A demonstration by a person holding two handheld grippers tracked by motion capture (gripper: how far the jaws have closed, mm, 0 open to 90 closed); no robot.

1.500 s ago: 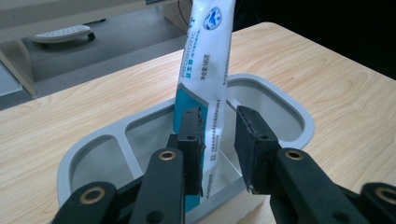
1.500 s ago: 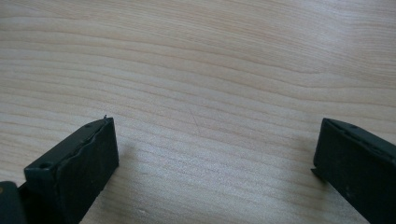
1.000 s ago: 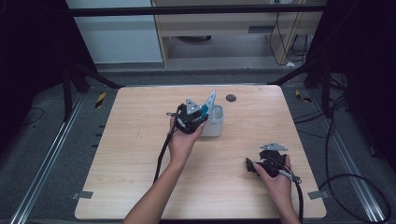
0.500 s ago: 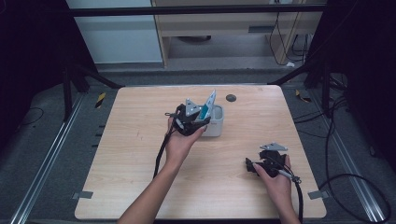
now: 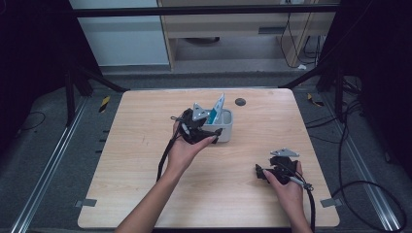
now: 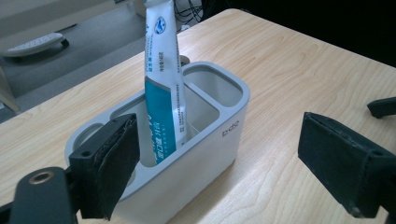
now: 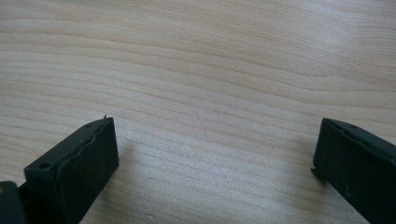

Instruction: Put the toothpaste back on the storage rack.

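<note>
Black pads stand wide apart on the left gripper (image 6: 219, 172), its jaws having just been opening, and nothing is pressed between them: the toothpaste tube (image 6: 163, 88) stands free beyond the left pad, inside the holder. In the high view the left gripper (image 5: 206, 133) sits just at the near-left side of the white holder (image 5: 224, 132), its hand (image 5: 187, 148) reaching in from below.

The tube's long axis runs nearly upright (it leans a little, resting against the holder's inner divider), with the flat crimped end pointing up and the teal lower part sunk into the long middle compartment; the cap end is hidden inside. From above the tube (image 5: 217, 109) tilts up and slightly to the right out of the holder.

The holder (image 6: 205, 140) is a rounded white tub with several compartments and stands on the wooden table (image 6: 299, 70), near the middle of the far half.

The right gripper (image 7: 215, 163) is also wide open, with bare wood grain between its pads. In the high view it (image 5: 262, 173) rests low at the near-right part of the table (image 5: 145, 145), well apart from the holder.
</note>
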